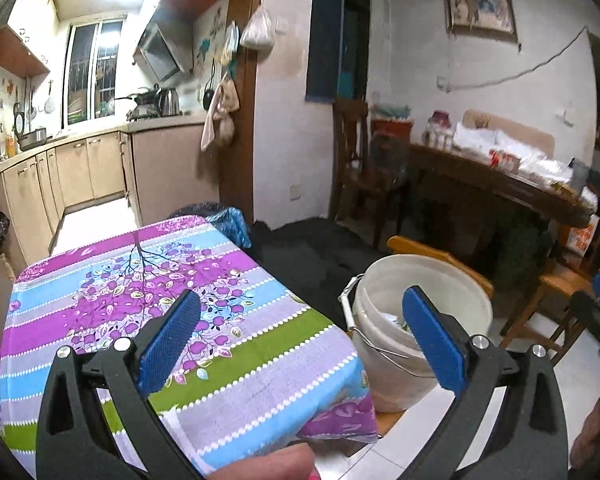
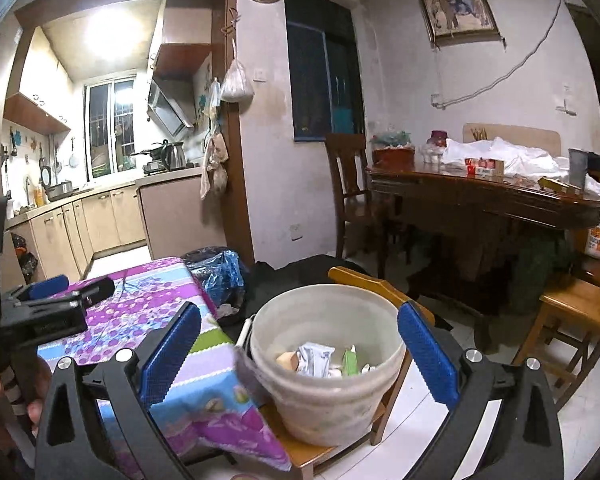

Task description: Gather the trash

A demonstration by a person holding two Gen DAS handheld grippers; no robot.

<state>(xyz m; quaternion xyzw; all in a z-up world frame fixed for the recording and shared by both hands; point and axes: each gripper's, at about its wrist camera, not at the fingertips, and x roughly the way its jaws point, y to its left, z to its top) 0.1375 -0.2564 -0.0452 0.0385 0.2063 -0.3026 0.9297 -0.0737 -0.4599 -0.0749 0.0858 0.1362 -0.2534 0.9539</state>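
Observation:
A white plastic bucket (image 2: pixel 324 384) stands on a wooden stool beside the table and holds several pieces of trash (image 2: pixel 320 360), among them a silver wrapper and a green carton. It also shows in the left wrist view (image 1: pixel 396 364). My right gripper (image 2: pixel 300 336) is open and empty, above and in front of the bucket. My left gripper (image 1: pixel 302 332) is open and empty, over the table's right edge. The table has a purple, blue and green flowered cloth (image 1: pixel 140 300), with no trash seen on it. The left gripper also shows at the left of the right wrist view (image 2: pixel 52 300).
A wooden stool (image 2: pixel 576 312) stands to the right. A dark dining table (image 2: pixel 480 200) with bags and boxes and a chair (image 2: pixel 348 184) stand at the back. A blue and black bag (image 2: pixel 220 268) lies past the table's far end. The kitchen opens at back left.

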